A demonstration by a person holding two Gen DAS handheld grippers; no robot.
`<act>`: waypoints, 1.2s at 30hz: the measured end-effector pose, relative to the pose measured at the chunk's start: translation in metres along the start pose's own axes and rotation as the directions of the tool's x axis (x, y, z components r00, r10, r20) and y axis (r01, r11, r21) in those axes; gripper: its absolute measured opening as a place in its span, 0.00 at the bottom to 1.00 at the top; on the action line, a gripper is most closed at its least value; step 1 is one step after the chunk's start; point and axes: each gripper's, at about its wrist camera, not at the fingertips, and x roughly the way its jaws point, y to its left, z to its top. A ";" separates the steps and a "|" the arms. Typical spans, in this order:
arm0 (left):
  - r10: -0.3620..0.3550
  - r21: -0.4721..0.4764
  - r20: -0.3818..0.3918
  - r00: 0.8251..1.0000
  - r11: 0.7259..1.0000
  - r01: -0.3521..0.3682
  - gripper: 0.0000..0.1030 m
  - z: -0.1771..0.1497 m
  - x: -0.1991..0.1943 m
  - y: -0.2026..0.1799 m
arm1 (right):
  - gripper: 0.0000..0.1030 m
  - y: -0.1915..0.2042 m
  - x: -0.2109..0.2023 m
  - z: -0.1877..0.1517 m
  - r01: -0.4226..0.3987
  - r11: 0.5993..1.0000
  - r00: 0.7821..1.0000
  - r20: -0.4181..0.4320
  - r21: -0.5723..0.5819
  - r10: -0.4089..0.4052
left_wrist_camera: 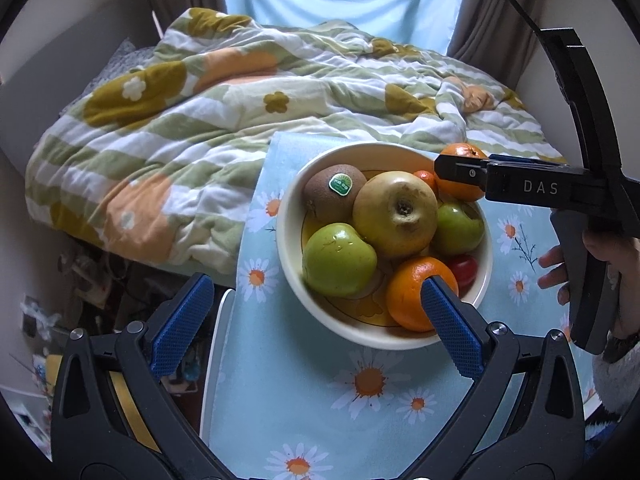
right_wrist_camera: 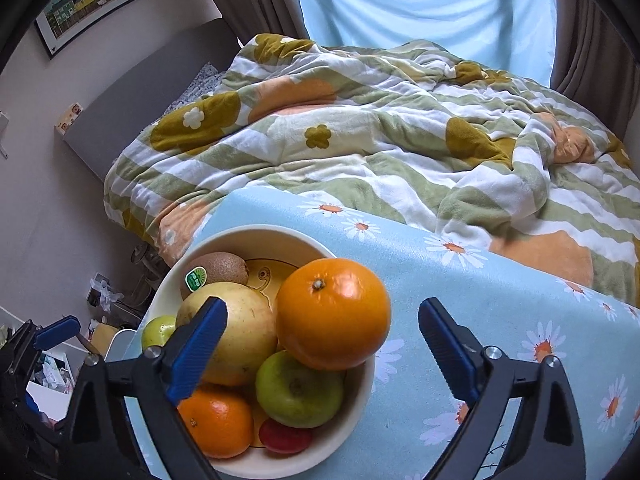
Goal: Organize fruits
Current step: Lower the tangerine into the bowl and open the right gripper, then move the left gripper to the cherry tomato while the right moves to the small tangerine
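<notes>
A cream bowl on the daisy tablecloth holds a kiwi, a yellow apple, two green apples, an orange and a red tomato. A second orange rests on top of the fruit at the bowl's right rim. My right gripper is open around it, and neither pad touches it. Its finger crosses that orange in the left wrist view. My left gripper hangs open over the bowl's near side and holds nothing.
The light blue daisy cloth covers a narrow table, whose left edge falls to a cluttered floor. A bed with a rumpled flowered quilt lies right behind. A person's hand holds the right gripper's handle.
</notes>
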 end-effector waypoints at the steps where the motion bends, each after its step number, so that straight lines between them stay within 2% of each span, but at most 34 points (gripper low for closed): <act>1: 0.000 0.003 0.001 1.000 1.000 0.000 1.00 0.000 -0.001 0.000 | 0.93 0.001 0.000 0.000 0.006 1.000 1.000 -0.002 -0.004 -0.006; 15: -0.031 0.086 0.042 0.999 0.996 0.028 1.00 0.012 -0.028 0.013 | 0.95 0.020 -0.043 -0.004 0.057 0.997 0.996 0.071 0.042 -0.060; 17: -0.044 0.103 0.046 0.998 0.994 0.039 1.00 0.014 -0.033 0.014 | 0.99 0.024 -0.053 -0.008 0.070 0.996 0.994 0.086 0.049 -0.074; 26: -0.131 0.210 0.060 0.990 0.971 0.116 1.00 0.029 -0.046 0.002 | 0.99 0.032 -0.102 -0.026 0.147 0.981 0.978 0.128 0.128 -0.163; 31: -0.176 0.291 0.066 0.982 0.945 0.150 1.00 0.035 -0.049 -0.015 | 0.99 0.028 -0.132 -0.041 0.223 0.954 0.958 0.138 0.201 -0.253; 36: -0.185 0.346 0.084 0.979 0.927 0.145 1.00 0.040 -0.056 -0.039 | 0.99 0.014 -0.167 -0.059 0.279 0.925 0.931 0.163 0.259 -0.326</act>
